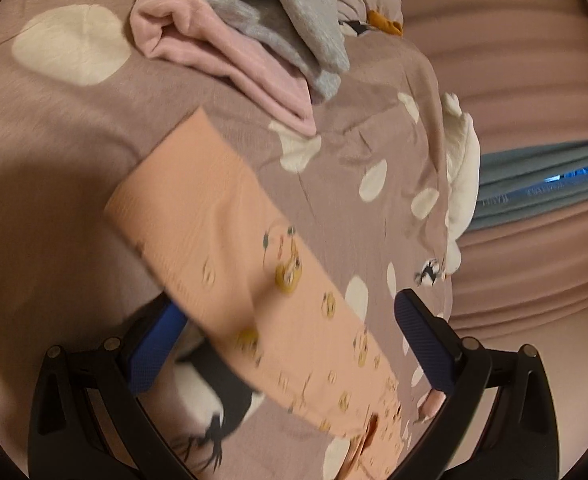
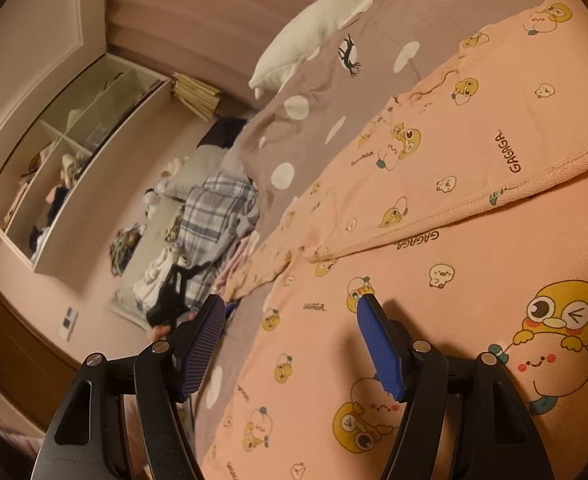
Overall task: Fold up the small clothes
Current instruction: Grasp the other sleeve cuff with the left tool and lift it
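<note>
A peach garment printed with yellow cartoon figures (image 2: 474, 240) lies spread on the mauve dotted bedspread (image 2: 294, 136). One part of it is folded across the body. My right gripper (image 2: 289, 300) is open just above the garment's near edge. One blue pad (image 2: 380, 348) is over the fabric and the other is off its edge. In the left wrist view a long peach sleeve or leg (image 1: 221, 232) runs diagonally, blurred. My left gripper (image 1: 289, 304) is open wide, the strip crosses between its fingers and hides the left tip, and no pad presses on it.
A pile of pink (image 1: 221, 52) and grey clothes (image 1: 294, 28) lies at the far side of the bed. A white cushion (image 1: 462, 168) sits on the bed's edge, with pink curtains beyond. A plaid garment (image 2: 213, 216) and a wall shelf (image 2: 65, 168) appear in the right wrist view.
</note>
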`<state>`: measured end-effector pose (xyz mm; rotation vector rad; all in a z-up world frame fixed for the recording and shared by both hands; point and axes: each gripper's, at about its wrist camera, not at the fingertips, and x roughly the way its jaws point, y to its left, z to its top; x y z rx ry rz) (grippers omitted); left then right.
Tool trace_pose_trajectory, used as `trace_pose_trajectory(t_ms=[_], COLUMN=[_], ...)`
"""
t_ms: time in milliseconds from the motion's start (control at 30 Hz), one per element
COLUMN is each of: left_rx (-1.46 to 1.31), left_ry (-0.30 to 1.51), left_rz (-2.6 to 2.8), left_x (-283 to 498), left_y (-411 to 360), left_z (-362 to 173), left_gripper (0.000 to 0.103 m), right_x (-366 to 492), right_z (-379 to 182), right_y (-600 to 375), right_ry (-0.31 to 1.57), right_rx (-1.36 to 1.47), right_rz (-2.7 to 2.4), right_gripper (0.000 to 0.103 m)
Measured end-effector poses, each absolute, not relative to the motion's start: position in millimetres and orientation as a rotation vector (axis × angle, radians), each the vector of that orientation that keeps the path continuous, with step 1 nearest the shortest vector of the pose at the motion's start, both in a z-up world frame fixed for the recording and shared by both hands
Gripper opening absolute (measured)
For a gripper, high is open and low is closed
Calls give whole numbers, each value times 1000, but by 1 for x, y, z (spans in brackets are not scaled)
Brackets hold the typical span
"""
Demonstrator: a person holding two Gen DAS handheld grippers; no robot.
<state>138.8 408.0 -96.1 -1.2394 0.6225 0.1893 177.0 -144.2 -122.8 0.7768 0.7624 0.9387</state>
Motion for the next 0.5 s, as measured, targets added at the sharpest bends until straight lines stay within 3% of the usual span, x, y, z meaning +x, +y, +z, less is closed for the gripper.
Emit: trace_pose_trajectory(t_ms=[133, 233, 400, 500], left_rx=[-1229, -1172, -1078, -998], left_ry=[622, 638, 732, 811], left_rz=[213, 264, 357, 426], left_x=[150, 156, 162, 167], left_y=[412, 408, 404, 403], left_z=[-95, -92, -98, -98], left_gripper=[101, 85, 22, 4], right_x=[176, 175, 175, 174], right_z=[-124, -125, -125, -124], right_y=[-147, -147, -147, -147], right_ry=[752, 751, 750, 750], right_rx=[789, 788, 793, 794], right_rz=[947, 949, 950, 952], right_gripper=[69, 69, 69, 69])
